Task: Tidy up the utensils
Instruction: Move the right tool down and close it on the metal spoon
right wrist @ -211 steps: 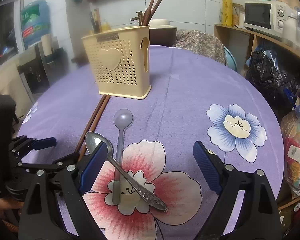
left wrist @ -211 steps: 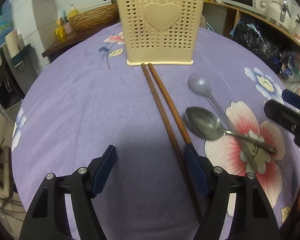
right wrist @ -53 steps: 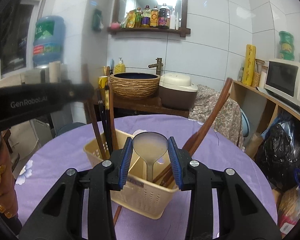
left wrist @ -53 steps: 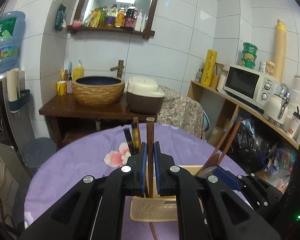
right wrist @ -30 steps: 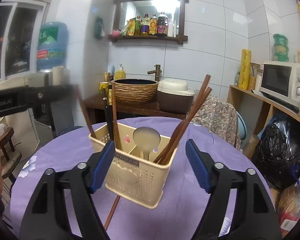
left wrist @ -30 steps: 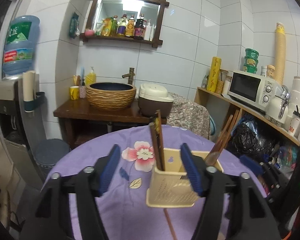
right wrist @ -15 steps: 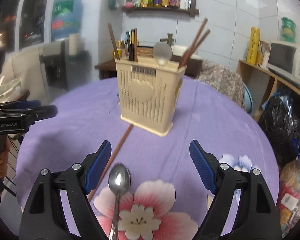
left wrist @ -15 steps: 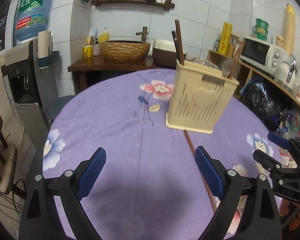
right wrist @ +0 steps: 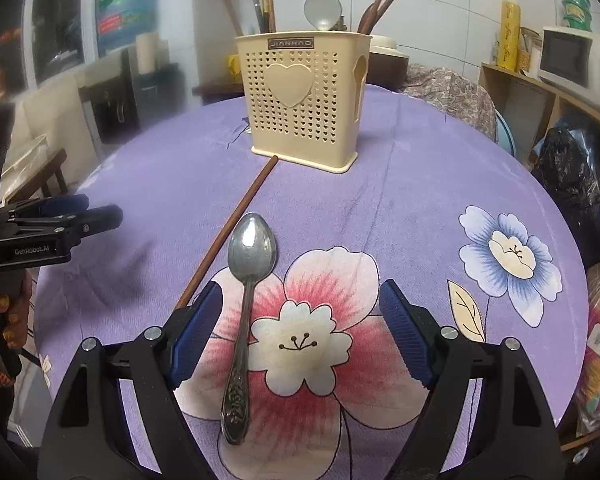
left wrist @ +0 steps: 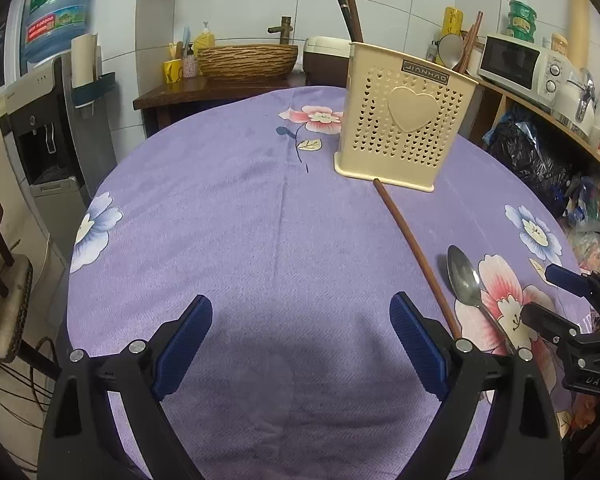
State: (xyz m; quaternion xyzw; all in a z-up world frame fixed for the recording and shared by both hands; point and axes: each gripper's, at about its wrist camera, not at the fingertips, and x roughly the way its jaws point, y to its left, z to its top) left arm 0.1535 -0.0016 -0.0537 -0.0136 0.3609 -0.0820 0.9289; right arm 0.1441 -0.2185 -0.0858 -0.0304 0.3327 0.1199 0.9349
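1. Both my grippers are hovering empty over the purple flowered tablecloth (left wrist: pixel 220 220). My left gripper (left wrist: pixel 300 344) is spread wide with nothing between its pads, and my right gripper (right wrist: pixel 300 332) is gaping just the same.
2. The cream utensil holder (right wrist: pixel 300 100) is sitting at the top middle of the right view, already holding chopsticks and a pale spoon.
3. Two things are lying loose: a metal spoon (right wrist: pixel 246 304) running from the middle down to the bottom of the right view, and a single wooden chopstick (left wrist: pixel 416 256) stretching from the holder's base toward the lower right of the left view.
4. So I'm guessing I'm between pickups, about to go for these last two.
5. The spoon handle is sitting between my right fingers, nearer the left one, so I'm probably dropping down and pinching it there. The chopstick is lying just outside my left gripper's right finger, so I'd need to shift over first.
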